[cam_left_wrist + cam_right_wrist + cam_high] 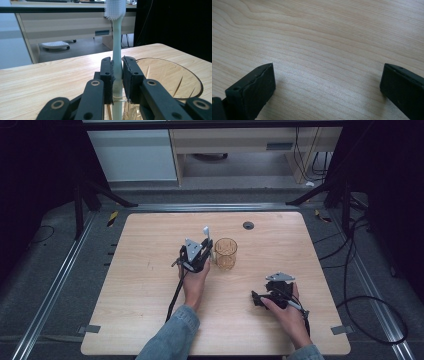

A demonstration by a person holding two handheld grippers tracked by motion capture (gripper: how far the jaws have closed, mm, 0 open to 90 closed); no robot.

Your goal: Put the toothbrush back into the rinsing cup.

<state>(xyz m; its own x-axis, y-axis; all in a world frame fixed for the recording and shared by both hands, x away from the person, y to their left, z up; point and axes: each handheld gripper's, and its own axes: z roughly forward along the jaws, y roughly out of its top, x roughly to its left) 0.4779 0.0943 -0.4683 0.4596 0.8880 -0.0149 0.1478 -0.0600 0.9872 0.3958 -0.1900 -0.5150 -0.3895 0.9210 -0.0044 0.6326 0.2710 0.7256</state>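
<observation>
- Upright, the toothbrush (117,50) is sitting clamped in the left gripper (117,77), just beside the amber glass (225,254).
- Meanwhile the right gripper (328,82) is gaping wide, empty, over the table (324,37).

My high view looks down and forward over the whole table (150,270). My left gripper view sits low, facing the far edge, glass (170,77) at lower right. My right gripper view stares closely down at bare table, which all views share.

Left gripper (206,251) clamped (upright); right gripper (328,82) agape.
</observation>
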